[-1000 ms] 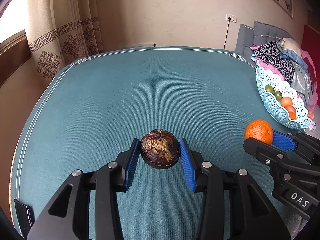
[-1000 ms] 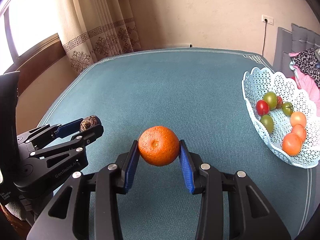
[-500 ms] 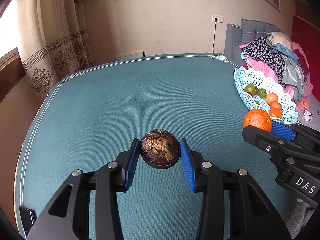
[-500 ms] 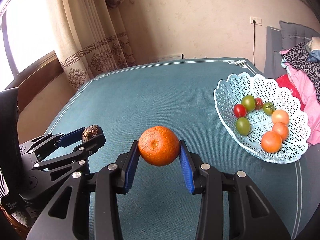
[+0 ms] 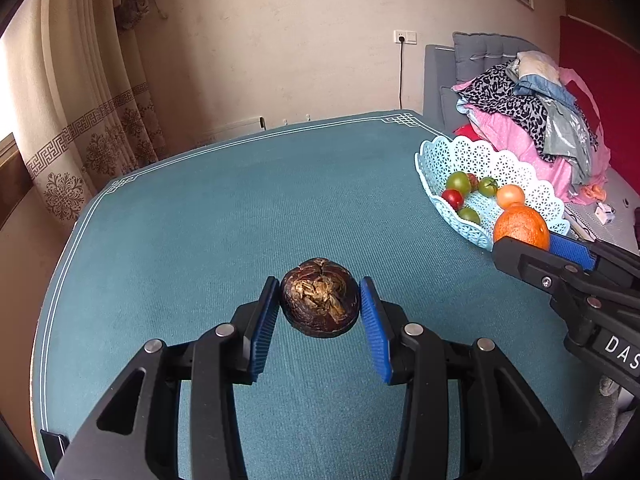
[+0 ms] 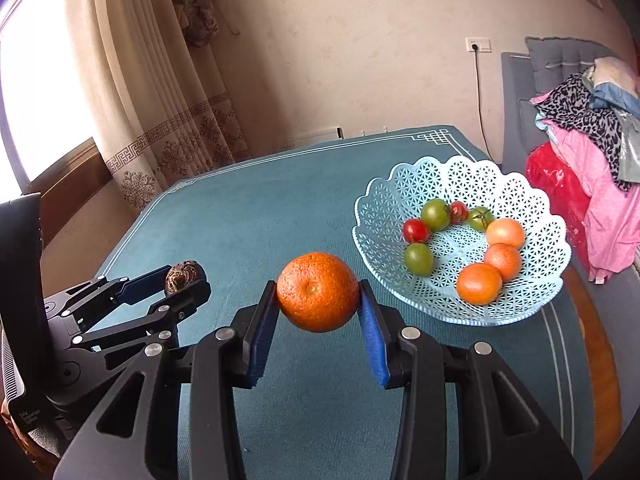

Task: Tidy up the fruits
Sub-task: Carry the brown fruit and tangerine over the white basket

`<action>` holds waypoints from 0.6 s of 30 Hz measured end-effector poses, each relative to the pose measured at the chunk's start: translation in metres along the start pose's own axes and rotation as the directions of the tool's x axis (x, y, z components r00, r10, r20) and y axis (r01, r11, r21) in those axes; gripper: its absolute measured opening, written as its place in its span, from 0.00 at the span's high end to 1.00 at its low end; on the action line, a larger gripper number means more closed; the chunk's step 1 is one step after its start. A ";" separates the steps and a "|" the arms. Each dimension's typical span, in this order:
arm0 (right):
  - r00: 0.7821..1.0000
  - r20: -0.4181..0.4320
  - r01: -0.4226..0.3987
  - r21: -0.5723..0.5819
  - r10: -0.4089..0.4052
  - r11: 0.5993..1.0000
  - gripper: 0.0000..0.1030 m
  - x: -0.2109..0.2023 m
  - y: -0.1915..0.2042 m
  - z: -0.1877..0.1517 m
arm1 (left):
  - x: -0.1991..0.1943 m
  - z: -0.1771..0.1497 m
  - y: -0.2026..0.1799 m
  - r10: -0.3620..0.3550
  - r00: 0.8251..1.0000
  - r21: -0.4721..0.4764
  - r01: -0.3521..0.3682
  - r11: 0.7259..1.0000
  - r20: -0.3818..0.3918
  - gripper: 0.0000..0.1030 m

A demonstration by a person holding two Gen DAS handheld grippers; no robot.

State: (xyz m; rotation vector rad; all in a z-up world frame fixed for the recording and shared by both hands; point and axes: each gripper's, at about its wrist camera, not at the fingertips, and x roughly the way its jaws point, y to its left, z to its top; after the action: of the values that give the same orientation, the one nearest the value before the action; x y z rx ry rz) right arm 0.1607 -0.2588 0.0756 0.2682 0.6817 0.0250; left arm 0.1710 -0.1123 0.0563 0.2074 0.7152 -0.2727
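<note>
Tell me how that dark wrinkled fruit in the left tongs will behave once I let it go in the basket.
Dark fruit: round, so it will probably roll downhill in the basket. Its shell looks cracked and dried, so probably light and brittle.

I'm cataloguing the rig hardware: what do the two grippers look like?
Both match: the left gripper and right gripper have black angular frames with triangular cutouts, silver round bolt heads and ribbed blue pads inside each finger. White lettering marks each body; no cables or sleeves show.
</note>
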 end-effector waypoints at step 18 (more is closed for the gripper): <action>0.995 0.060 0.076 0.122 -0.083 0.990 0.61 -0.020 -0.074 0.005 | 0.017 0.035 -0.053 -0.108 0.994 0.054 0.106 0.993 0.024 0.59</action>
State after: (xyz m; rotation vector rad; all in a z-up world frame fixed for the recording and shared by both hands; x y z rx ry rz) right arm 0.1437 -0.3337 0.0729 0.3557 0.6296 -0.1009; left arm 0.1882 -0.1752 0.0657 0.2153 0.6936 -0.3962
